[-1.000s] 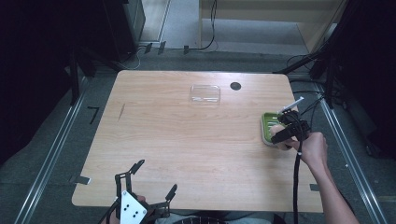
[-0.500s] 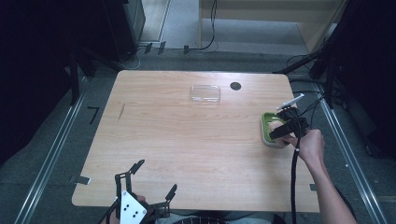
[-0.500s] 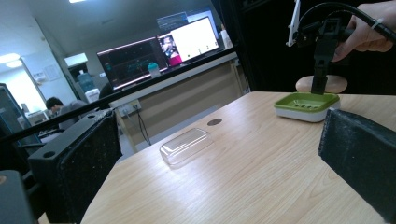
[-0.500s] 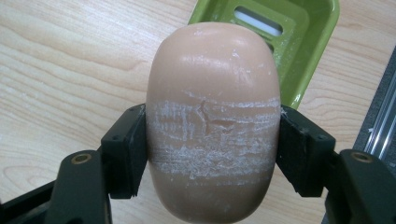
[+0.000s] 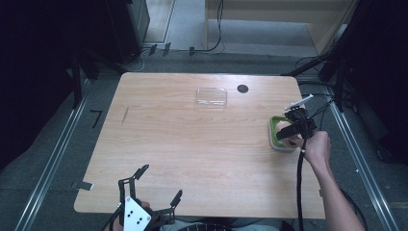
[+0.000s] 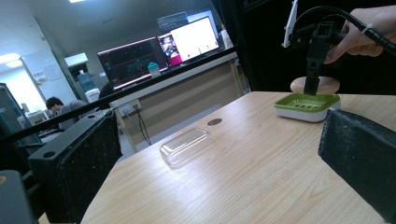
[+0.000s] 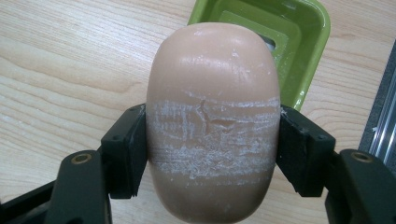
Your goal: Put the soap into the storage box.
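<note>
A peach-coloured bar of soap (image 7: 212, 121) is gripped between the jaws of the right tool (image 7: 212, 140), held just above a green soap dish (image 5: 277, 131) at the right edge of the wooden surface (image 5: 192, 144) in the high view. The left tool (image 5: 153, 190) is seen at the bottom left of that frame with its jaws spread wide and nothing between them. A clear plastic lid (image 5: 211, 96) lies in the upper middle, well apart from the dish, beside a small dark disc (image 5: 243, 88).

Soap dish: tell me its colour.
The soap dish is green on a white base, clearest in the left gripper view.
</note>
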{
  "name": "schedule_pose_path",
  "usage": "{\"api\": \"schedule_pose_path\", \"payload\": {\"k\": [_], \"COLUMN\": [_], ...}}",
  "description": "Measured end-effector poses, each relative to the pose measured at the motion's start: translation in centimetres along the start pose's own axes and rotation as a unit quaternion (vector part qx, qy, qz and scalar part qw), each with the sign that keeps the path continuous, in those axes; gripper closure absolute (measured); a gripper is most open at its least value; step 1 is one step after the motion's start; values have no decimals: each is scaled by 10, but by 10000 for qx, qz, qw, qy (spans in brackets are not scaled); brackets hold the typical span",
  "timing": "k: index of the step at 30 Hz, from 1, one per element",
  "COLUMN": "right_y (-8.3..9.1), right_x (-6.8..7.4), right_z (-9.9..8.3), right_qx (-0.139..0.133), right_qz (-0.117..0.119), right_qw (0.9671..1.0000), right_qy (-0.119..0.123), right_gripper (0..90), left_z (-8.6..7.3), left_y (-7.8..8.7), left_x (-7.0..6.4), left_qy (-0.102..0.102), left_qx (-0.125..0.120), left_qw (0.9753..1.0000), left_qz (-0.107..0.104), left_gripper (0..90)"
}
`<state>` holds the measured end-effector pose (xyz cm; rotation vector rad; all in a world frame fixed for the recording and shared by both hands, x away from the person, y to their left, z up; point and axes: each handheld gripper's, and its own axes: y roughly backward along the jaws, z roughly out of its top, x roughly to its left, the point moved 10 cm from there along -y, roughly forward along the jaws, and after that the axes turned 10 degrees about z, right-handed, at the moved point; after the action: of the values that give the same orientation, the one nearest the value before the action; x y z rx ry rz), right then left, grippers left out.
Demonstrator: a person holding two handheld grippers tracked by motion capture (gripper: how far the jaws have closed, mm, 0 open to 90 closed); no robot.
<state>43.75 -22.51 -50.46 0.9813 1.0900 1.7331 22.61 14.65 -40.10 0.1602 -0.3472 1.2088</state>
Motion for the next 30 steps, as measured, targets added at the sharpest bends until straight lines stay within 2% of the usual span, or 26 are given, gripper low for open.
{"api": "schedule_pose_path", "payload": {"k": [11, 30], "right_y": [-5, -19], "right_x": [-5, -14], "right_z": [6, 17], "right_qx": [-94, -319], "right_qz": [23, 65], "right_qw": [9999, 9983], "right_qy": [-107, -491], "right_gripper": [335, 335], "left_z": [0, 0], "left_y": [0, 0], "left_x": [0, 0], "left_qy": [-2, 2], "left_qx": [5, 5], "left_qw": [10000, 10000], "left_qz": [11, 11], "left_gripper": [0, 0]}}
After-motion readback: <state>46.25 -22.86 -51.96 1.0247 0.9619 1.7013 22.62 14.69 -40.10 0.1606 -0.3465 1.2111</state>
